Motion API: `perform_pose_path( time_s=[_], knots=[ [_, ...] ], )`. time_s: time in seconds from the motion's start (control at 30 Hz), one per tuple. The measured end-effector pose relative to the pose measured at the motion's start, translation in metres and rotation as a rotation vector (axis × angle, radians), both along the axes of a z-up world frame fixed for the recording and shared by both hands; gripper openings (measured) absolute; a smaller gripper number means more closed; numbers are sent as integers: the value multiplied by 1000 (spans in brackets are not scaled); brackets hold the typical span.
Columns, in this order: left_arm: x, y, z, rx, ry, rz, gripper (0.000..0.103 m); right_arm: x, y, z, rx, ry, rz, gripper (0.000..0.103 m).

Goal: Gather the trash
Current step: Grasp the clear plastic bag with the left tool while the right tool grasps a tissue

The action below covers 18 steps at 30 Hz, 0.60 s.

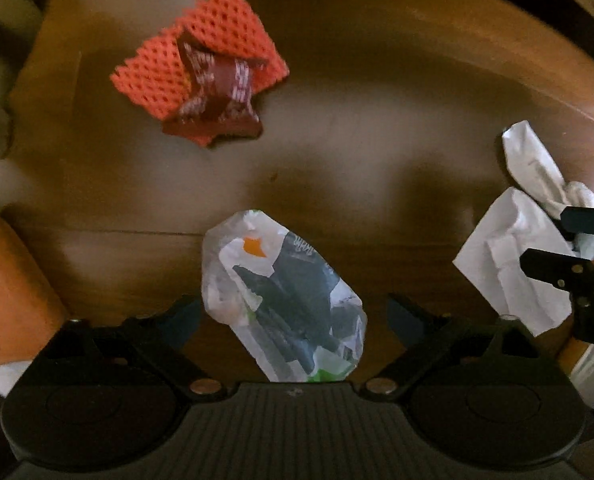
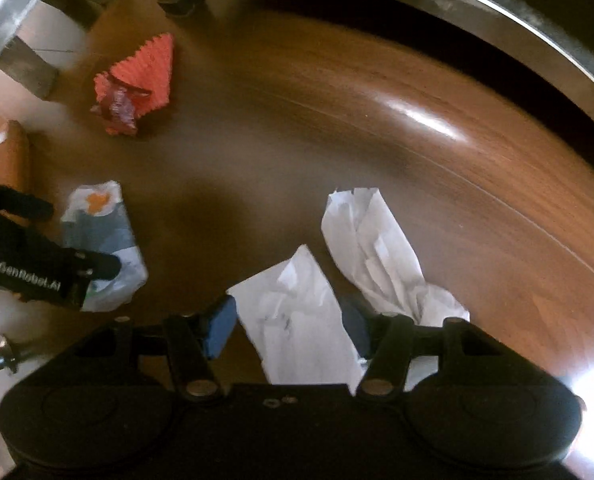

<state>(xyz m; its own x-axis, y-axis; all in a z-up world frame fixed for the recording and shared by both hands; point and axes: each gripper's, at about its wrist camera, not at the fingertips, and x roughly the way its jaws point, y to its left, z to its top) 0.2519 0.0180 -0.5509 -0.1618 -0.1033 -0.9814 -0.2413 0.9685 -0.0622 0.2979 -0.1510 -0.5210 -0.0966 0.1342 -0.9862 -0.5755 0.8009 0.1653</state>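
A glossy brown wooden desk (image 1: pixel 377 120) is carrying scattered trash. The left claw (image 1: pixel 293 316) is gaping wide around a crumpled clear plastic wrapper with dark print (image 1: pixel 285 296), not gripping it. The right claw (image 2: pixel 293 328) is standing open astride a creased white paper sheet (image 2: pixel 301 320), with an orange foam net (image 1: pixel 201 64) lying well beyond.

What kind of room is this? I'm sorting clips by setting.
Probably a home dining area: a round wooden table with a metal rim, littered with crumpled paper and a plastic snack bag.
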Motion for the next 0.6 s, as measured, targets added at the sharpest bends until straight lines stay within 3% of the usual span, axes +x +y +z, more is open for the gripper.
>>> perform_pose_path(
  time_s=[0.27,0.3,0.4,0.6],
  knots=[
    [-2,-1,-20,-31,17,14,70,-1,7,-17,-37,-39,44,55],
    [-2,-2,-20,-33,16,12,66,-2,8,-19,-42,-38,47,52],
    [-2,-5,-21,-36,13,9,57,-4,9,-24,-64,-42,58,13],
    [1,-12,-15,-56,-2,13,31,-4,8,-22,-30,-26,56,2]
  ],
)
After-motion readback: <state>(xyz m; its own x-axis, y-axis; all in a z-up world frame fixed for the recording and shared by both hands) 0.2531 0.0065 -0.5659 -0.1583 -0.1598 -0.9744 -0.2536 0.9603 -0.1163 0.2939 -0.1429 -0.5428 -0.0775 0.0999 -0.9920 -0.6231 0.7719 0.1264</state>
